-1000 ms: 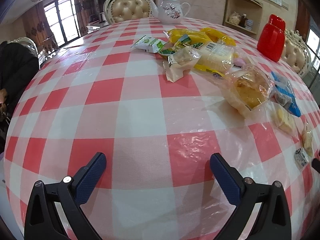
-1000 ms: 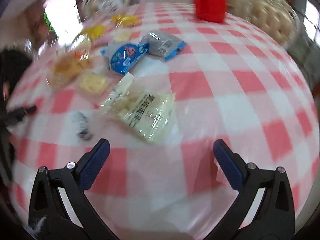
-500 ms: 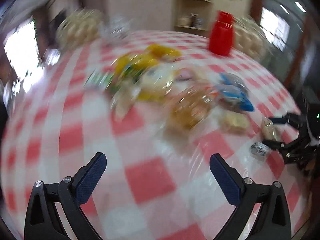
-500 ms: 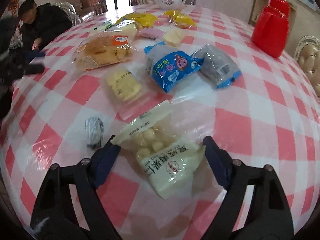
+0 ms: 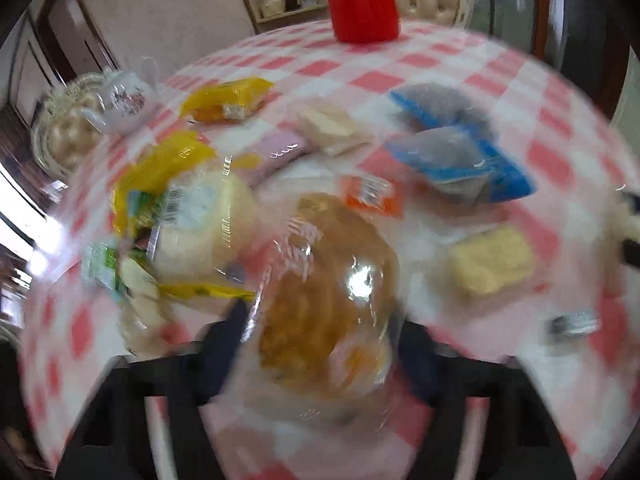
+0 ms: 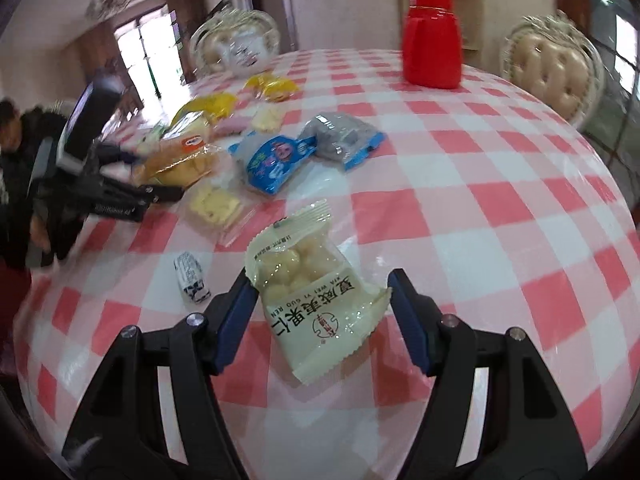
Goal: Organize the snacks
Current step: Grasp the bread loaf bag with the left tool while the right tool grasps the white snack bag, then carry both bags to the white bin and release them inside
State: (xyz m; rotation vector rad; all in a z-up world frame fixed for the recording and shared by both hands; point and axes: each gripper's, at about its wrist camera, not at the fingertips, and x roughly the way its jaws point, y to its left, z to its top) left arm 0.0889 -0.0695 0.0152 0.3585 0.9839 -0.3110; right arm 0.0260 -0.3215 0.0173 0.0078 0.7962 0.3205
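The left wrist view is blurred. A clear bag of golden bread [image 5: 328,300] fills the gap of my left gripper [image 5: 322,320], whose jaws are closing, and both blue pads touch the bag's sides. In the right wrist view a pale packet of round nuts [image 6: 308,292] sits between the jaws of my right gripper [image 6: 320,282]. Those jaws are closing too, and both pads press its crinkled edges. The packet is tilted and slightly off the red-and-white checked tablecloth [image 6: 480,200]. The left gripper's fingers [image 6: 160,195] show at the bread bag [image 6: 176,160].
Several snacks lie mid-table: two blue packets [image 6: 276,160], a yellow cracker pack [image 6: 216,204], a small silver packet [image 6: 192,276] and yellow bags [image 5: 228,100]. A red jug [image 6: 432,36] and a teapot [image 5: 120,100] stand at the back. A padded chair [image 6: 556,68] is behind.
My left gripper swung right across the snacks and narrowed around the bread bag. My right gripper narrowed on the nut packet, which has come up off the cloth a little.
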